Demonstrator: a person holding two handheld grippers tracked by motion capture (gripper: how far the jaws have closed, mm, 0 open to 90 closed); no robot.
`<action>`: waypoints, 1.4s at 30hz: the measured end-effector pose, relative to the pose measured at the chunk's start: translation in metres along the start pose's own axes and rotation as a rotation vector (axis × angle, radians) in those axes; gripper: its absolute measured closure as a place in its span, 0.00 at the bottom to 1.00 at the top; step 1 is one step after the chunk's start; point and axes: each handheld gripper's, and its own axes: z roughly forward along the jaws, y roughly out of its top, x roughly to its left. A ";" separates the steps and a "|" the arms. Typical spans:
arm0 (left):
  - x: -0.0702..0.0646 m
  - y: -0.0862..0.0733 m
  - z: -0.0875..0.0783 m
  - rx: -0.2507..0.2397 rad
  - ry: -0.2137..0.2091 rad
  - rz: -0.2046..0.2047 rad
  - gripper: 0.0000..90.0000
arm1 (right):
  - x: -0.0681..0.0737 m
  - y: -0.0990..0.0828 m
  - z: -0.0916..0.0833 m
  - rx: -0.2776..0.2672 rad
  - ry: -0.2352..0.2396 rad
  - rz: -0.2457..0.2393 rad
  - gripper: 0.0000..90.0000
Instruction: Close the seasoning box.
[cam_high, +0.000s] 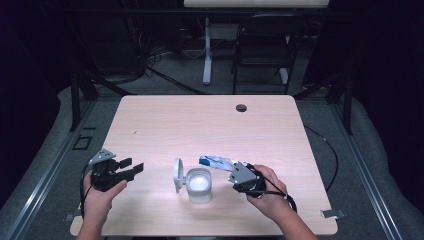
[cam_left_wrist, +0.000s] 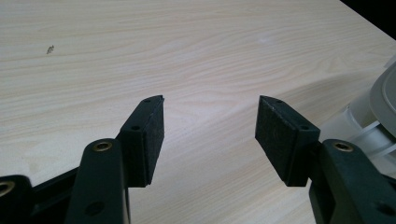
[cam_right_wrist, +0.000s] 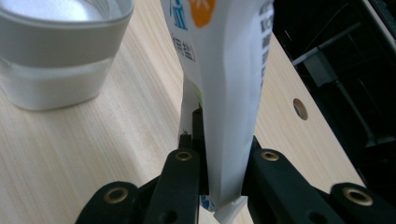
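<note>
On the near half of the wooden table (cam_high: 210, 120), I have a gripper in each hand and a small clear container (cam_high: 199, 185) sits between them. My right gripper (cam_high: 235, 172) is at the near right, clamped on a white packet (cam_high: 216, 161) with blue print. In the right gripper view the packet (cam_right_wrist: 229, 93) rises from between the two black jaws, which press on its lower end from both sides, and its crimped bottom edge pokes out just below them. It carries blue lettering and an orange mark near the top. From above, the packet points left from the jaws, with its far tip close to the container's right rim; I cannot tell whether the tip touches it.

The container holds something white, seen in the right gripper view as a pale fill under the rim (cam_right_wrist: 65, 28). Its round lid (cam_high: 178, 175) stands open on the left side, tilted up on edge and attached to the container.

My left gripper (cam_high: 131, 167) is at the near left, well apart from the container, with its jaws spread wide and nothing between them. In the left gripper view the two pads (cam_left_wrist: 150, 140) frame bare wood, and the lid's edge (cam_left_wrist: 385, 98) shows at the far right.
</note>
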 end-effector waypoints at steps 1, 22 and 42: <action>0.000 0.000 0.000 0.000 0.000 0.000 0.47 | 0.000 0.000 0.000 -0.006 0.003 0.007 0.94; 0.000 0.000 -0.002 -0.010 0.003 -0.002 0.47 | 0.012 0.001 -0.014 -0.053 0.037 -0.027 0.94; 0.000 0.000 -0.003 -0.010 0.004 -0.001 0.47 | 0.013 -0.005 -0.012 -0.113 0.098 0.108 0.94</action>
